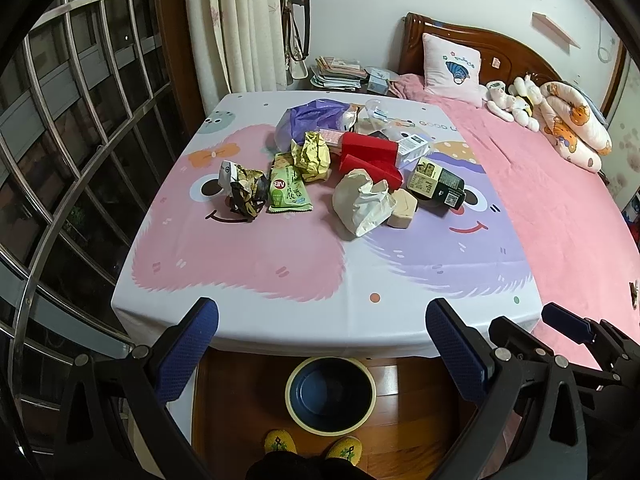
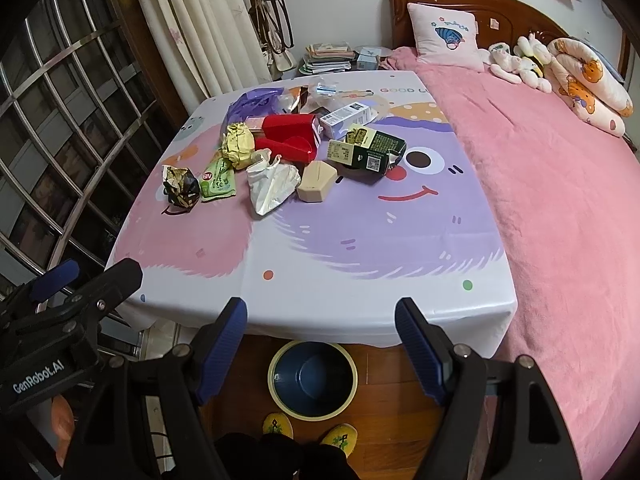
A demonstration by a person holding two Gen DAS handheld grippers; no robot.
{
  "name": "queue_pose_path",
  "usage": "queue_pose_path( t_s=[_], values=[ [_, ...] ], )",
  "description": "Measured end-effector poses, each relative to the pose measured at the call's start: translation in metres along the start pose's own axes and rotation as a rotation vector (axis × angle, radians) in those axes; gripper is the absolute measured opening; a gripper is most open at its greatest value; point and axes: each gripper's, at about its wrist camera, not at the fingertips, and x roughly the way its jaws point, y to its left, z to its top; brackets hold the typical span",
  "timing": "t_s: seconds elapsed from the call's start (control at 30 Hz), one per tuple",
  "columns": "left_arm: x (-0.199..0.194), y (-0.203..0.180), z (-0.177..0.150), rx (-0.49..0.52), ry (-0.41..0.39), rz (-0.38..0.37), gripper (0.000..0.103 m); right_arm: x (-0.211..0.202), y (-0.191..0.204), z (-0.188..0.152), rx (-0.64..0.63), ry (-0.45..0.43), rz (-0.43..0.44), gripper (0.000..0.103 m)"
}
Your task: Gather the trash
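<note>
Trash heaped on the far half of the bench (image 1: pixel 240 312), on a cartoon-print cover: black-and-gold crumpled wrapper (image 1: pixel 246 190) at the left end, green snack packet (image 1: pixel 288 190) just beside it, yellow crumpled wrapper (image 1: pixel 312 156) touching the packet's far edge. White crumpled paper bag (image 1: pixel 362 202) nearest the front, tan box (image 1: pixel 404 209) against its right side. Red box (image 1: pixel 370 158) behind these, lying open; dark green carton (image 1: pixel 438 184) and white carton (image 1: pixel 412 147) to its right; purple plastic bag (image 1: pixel 310 120) at the back.

Blue bin (image 1: pixel 330 394) with a cream rim on the wooden floor, under the near edge of the bench, between both grippers' views; nothing visible inside. Yellow slippers (image 1: pixel 280 442) just in front of it.

Left gripper (image 1: pixel 322 336) held above the bench's near edge, jaws spread wide, nothing between the blue pads. Right gripper (image 2: pixel 320 332) likewise spread wide and holding nothing, hovering over the near edge just beside the left one.

Pink bed (image 2: pixel 560 200) touching the bench's right side.
</note>
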Motion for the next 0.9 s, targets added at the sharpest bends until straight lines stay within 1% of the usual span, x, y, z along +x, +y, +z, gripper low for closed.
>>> queue_pose_path(
  t_s=[0.33,0.53,0.63,0.77,0.83,0.9],
  values=[
    [0.006,0.001,-0.006,-0.008,0.008,0.012,0.103,0.009,-0.001,0.006,0.005,0.03,0.022,0.077],
    [0.021,0.01,-0.003,0.016,0.055,0.0,0.103,0.017,0.006,0.012,0.01,0.032,0.022,0.077],
    [0.032,0.024,0.006,0.019,0.072,0.023,0.103,0.022,0.016,0.02,0.008,0.024,0.017,0.077],
    [0.05,0.054,0.028,-0.012,0.105,0.035,0.103,0.034,0.028,0.034,0.02,0.034,0.03,0.077],
    [0.065,0.073,0.045,-0.041,0.133,0.013,0.103,0.044,0.037,0.043,0.043,0.038,0.03,0.073],
    [0.077,0.089,0.059,-0.07,0.151,-0.019,0.103,0.054,0.044,0.05,0.066,0.045,0.034,0.072]
  ],
)
